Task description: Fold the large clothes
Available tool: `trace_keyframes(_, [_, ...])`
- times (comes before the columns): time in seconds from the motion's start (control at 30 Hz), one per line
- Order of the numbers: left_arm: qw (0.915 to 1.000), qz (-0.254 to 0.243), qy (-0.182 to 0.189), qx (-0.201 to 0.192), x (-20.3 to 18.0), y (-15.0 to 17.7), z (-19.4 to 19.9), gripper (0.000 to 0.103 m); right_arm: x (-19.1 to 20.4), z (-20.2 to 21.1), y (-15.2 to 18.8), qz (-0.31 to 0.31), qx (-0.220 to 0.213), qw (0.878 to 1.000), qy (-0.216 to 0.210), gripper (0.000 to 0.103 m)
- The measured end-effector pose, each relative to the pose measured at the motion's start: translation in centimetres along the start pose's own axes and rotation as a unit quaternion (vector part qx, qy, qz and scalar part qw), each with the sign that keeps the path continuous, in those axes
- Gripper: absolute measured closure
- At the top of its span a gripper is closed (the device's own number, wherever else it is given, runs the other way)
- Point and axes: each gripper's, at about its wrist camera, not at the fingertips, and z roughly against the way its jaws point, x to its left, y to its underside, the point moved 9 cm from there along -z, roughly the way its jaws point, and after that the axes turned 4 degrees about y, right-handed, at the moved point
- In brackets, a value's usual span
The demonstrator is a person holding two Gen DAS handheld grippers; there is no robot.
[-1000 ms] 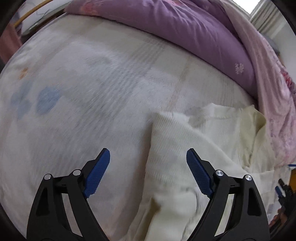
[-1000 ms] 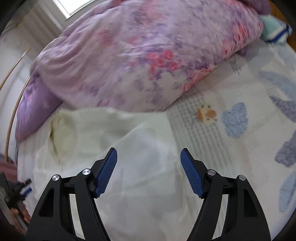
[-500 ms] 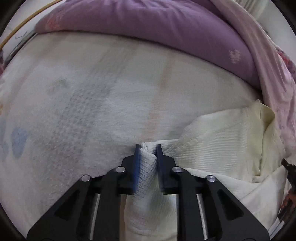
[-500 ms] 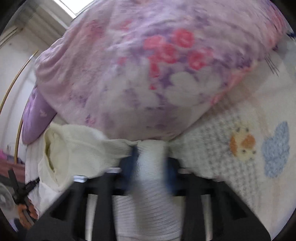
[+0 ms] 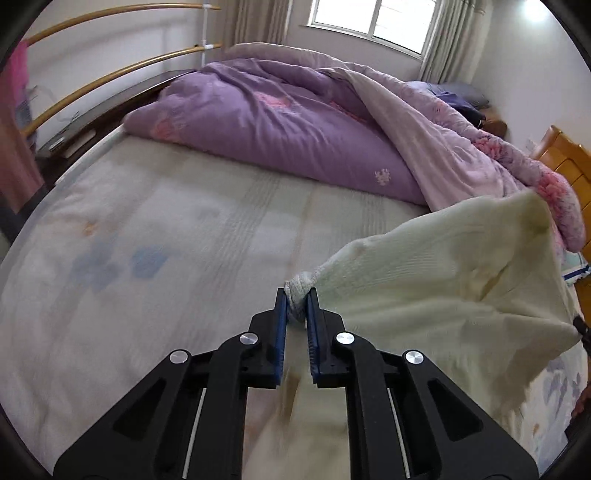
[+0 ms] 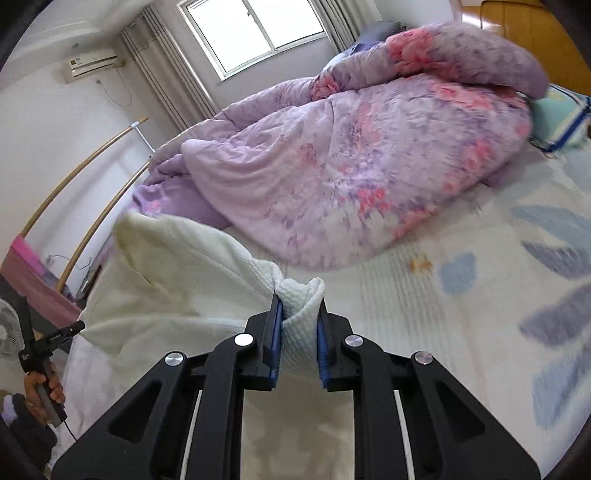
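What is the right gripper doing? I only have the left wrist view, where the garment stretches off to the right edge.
Observer: The right gripper is shut on a bunched fold of the cream garment, just as the left gripper is.
Operator: Is anything else over there near the bed's head end?
Observer: A teal pillow with blue stripes lies just past the floral quilt.
Operator: Anything on the walls I am missing?
Observer: An air conditioner hangs high on the wall left of the window.
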Motion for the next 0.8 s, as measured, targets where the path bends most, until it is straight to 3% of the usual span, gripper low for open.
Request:
trace_keyframes(0.1, [0.9994,0.022,-0.005,0.026,1.9,4.0,3.3,0.093,-0.4,4.7,4.3,-0.017,0.013,1.000,-0.001,0.088])
trace_keyframes(0.2, [0.9962,0.033,-0.032,0.073,3.8,10.6,6.2,0.094,-1.8,8.7,9.8,-0.056,0.042,0.998,0.008,0.088])
trace_keyframes(0.27, [0.9912,0.063,-0.048,0.106,5.7,14.3,7.0,0.100,-3.3,10.1,14.1,-0.091,0.075,0.993,0.018,0.082])
trace_keyframes(0.37, [0.9789,0.110,-0.068,0.158,7.9,20.5,7.6,0.100,-6.0,10.4,20.2,-0.145,0.134,0.978,0.062,0.065])
trace_keyframes(0.43, [0.9712,0.150,-0.050,0.178,8.1,23.4,7.8,0.100,-8.1,10.4,24.4,-0.204,0.179,0.959,0.083,0.064])
trace_keyframes(0.47, [0.9685,0.170,-0.044,0.176,8.1,24.1,8.1,0.100,-8.7,10.5,25.1,-0.229,0.182,0.953,0.080,0.059])
trace_keyframes(0.5, [0.9662,0.191,-0.035,0.170,8.0,24.6,8.4,0.097,-9.2,10.8,25.7,-0.261,0.177,0.946,0.074,0.053])
trace_keyframes(0.53, [0.9625,0.218,-0.023,0.160,7.8,25.1,8.6,0.091,-9.9,11.2,26.0,-0.295,0.170,0.937,0.074,0.034])
trace_keyframes(0.57, [0.9581,0.240,-0.016,0.155,7.8,25.5,8.6,0.062,-10.1,11.5,26.0,-0.313,0.163,0.933,0.071,0.031])
trace_keyframes(0.6, [0.9532,0.264,-0.011,0.148,7.7,25.9,8.6,0.027,-10.2,11.6,25.8,-0.338,0.152,0.927,0.053,0.031])
trace_keyframes(0.67, [0.9435,0.308,-0.009,0.121,7.8,25.6,8.4,0.021,-9.9,11.3,25.3,-0.368,0.151,0.917,0.018,0.028])
trace_keyframes(0.73, [0.9334,0.334,0.018,0.130,7.2,25.8,7.2,0.021,-9.0,10.6,25.2,-0.389,0.157,0.907,-0.016,0.026])
trace_keyframes(0.8, [0.9308,0.338,0.009,0.139,7.2,26.0,6.0,0.021,-8.2,10.0,25.4,-0.403,0.166,0.899,-0.036,0.026])
